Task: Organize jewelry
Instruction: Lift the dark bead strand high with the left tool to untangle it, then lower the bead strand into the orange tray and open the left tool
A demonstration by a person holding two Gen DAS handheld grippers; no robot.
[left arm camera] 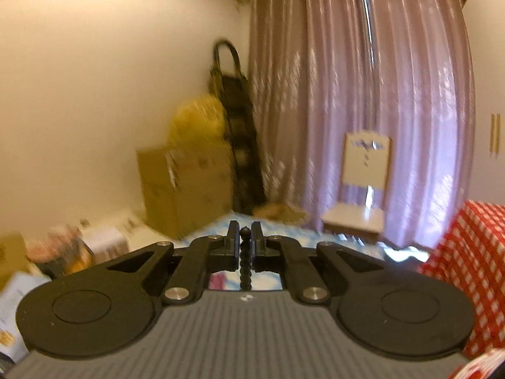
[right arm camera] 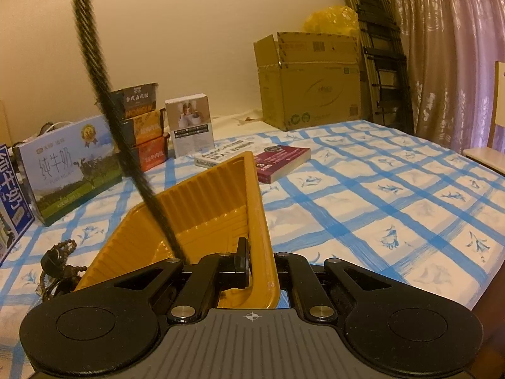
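My left gripper [left arm camera: 245, 232] is shut on a black beaded strand [left arm camera: 245, 259] and is raised high, facing the wall and curtain. In the right wrist view the same strand [right arm camera: 94, 63], blurred by motion, hangs from the top down into an orange ribbed tray [right arm camera: 214, 202]. My right gripper [right arm camera: 255, 262] is shut on the tray's right wall and holds the tray tilted above the blue-checked table cloth [right arm camera: 378, 195]. More brown and black beaded jewelry [right arm camera: 56, 265] lies on the cloth left of the tray.
Milk cartons [right arm camera: 66, 170], stacked snack boxes [right arm camera: 142, 126], a white box [right arm camera: 192, 123] and two books [right arm camera: 277, 158] stand behind the tray. A cardboard box [right arm camera: 309, 82], a folded ladder [right arm camera: 382, 47], a curtain [left arm camera: 363, 94] and a white chair [left arm camera: 363, 189] are beyond.
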